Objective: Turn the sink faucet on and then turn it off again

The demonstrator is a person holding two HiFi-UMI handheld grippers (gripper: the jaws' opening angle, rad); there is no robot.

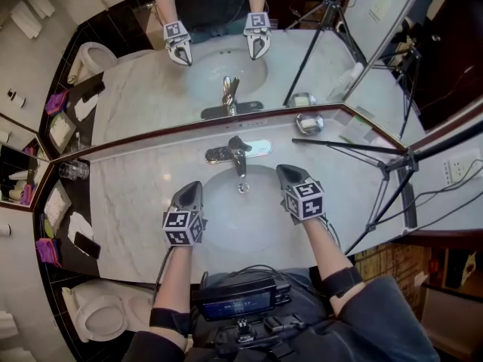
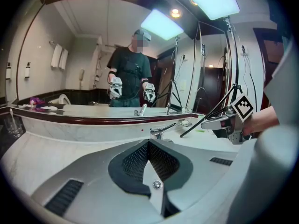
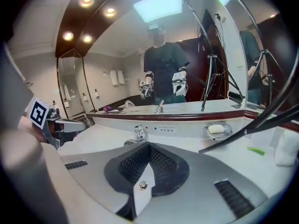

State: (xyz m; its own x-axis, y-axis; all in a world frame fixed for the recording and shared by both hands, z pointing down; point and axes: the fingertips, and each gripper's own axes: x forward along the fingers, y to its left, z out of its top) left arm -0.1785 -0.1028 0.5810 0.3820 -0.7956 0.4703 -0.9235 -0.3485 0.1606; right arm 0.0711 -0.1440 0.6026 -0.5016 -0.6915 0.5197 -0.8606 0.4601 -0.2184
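faucet (image 1: 238,154) stands behind the basin (image 1: 226,219) on the counter (image 1: 128,202). head view shows left gripper (image 1: 192,188) and right gripper (image 1: 284,172) flanking it, not touching; their own views show jaws clenched, empty.

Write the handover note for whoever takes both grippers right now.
Left gripper: shut, empty, over the left side of the sink.
Right gripper: shut, empty, over the sink's right side.
Faucet: at the back of the sink, between the two grippers; neither touches it.
Done: cannot tell; no water stream shows.
Left: check the faucet is off; if the cycle was not run, work the handle on, then off.
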